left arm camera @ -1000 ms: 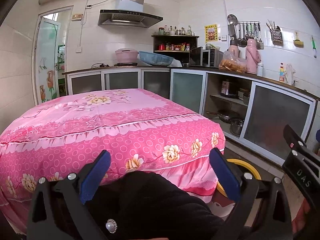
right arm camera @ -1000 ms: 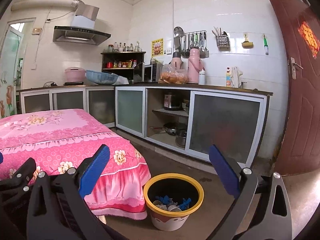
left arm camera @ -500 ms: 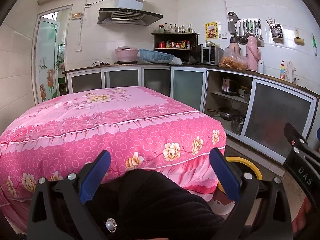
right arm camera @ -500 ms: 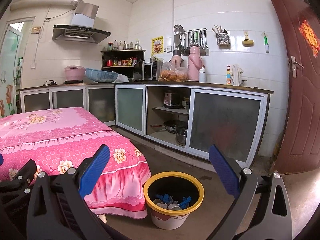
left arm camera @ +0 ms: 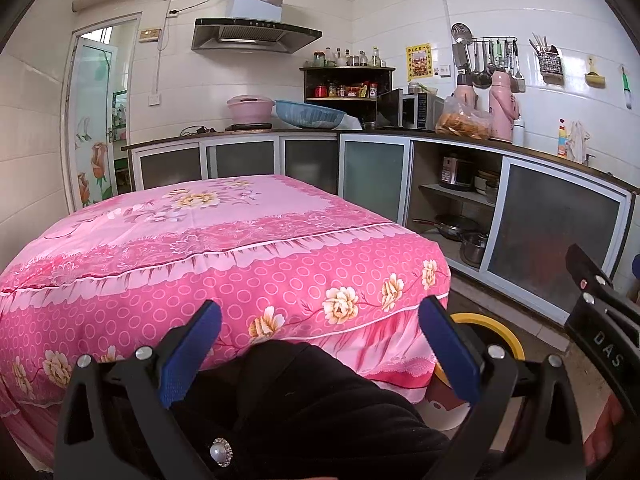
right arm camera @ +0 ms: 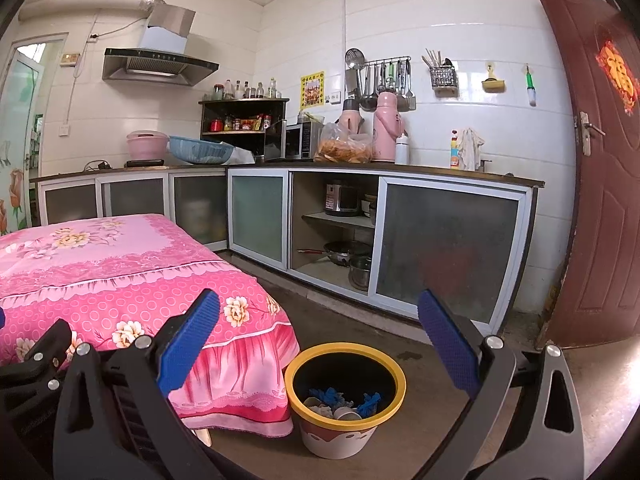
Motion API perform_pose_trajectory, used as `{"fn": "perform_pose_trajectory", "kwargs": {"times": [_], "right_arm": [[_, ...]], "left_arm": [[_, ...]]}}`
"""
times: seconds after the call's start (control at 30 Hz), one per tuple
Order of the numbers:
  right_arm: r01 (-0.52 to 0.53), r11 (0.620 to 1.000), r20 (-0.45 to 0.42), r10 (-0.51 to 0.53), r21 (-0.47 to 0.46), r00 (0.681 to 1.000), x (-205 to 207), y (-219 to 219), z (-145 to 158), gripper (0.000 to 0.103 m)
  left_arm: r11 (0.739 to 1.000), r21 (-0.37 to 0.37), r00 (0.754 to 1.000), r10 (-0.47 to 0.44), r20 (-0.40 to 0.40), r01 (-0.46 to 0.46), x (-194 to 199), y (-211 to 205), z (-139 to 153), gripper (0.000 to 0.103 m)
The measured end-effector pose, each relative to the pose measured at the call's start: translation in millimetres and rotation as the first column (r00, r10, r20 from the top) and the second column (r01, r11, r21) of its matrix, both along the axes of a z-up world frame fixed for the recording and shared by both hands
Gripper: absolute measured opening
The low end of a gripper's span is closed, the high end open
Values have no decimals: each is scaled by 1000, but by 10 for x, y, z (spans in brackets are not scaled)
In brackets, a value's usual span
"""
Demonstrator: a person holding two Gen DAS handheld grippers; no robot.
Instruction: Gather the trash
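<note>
A yellow-rimmed trash bin [right arm camera: 394, 384] stands on the floor beside the pink table. It holds blue crumpled trash [right arm camera: 332, 396] and white pieces. In the left wrist view only part of the bin's rim [left arm camera: 498, 330] shows behind my right finger. My left gripper [left arm camera: 320, 354] is open and empty, held in front of the pink flowered tablecloth [left arm camera: 224, 240], above a black sleeve [left arm camera: 320, 412]. My right gripper [right arm camera: 320, 348] is open and empty, held above the bin. No trash shows on the tablecloth.
Kitchen cabinets [right arm camera: 448, 244] with frosted doors run along the back and right walls, with an open shelf of pots [right arm camera: 344, 252]. A brown door [right arm camera: 592, 168] stands at the far right. The floor lies between table and cabinets.
Both views have shifted slightly; the grippers stay open and empty. The left view has risen a little over the table. Nothing was picked up or dropped.
</note>
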State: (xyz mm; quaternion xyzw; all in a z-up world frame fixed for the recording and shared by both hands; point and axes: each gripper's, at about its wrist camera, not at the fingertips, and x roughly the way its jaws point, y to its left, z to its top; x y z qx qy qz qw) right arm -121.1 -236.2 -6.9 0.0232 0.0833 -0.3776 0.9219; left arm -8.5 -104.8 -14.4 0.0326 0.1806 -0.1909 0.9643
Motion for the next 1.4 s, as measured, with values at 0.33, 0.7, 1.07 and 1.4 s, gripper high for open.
{"fn": "perform_pose_trajectory", "kwargs": {"times": [0.33,0.7,1.07,1.4], "right_arm": [[2,1000,-11,-2,9,1000,17,-44,-3,95],[11,1000,-18,-10,19,1000,22,-80,-18,95],[20,999,-22,-19,25,1000,21,-107,-21,95],[21,999,-23,-21,27,1000,23,-107,-19,95]], "left_arm": [[1000,-1,1000,-1,-3,1,16,5,-1,95],[1000,1,1000,-6,-4,6,14,-4,6,95],[1000,2,1000,-10,-6,10,6,-10,5,95],[1000,3,1000,-11,-7,11,3,-16,2,95]]}}
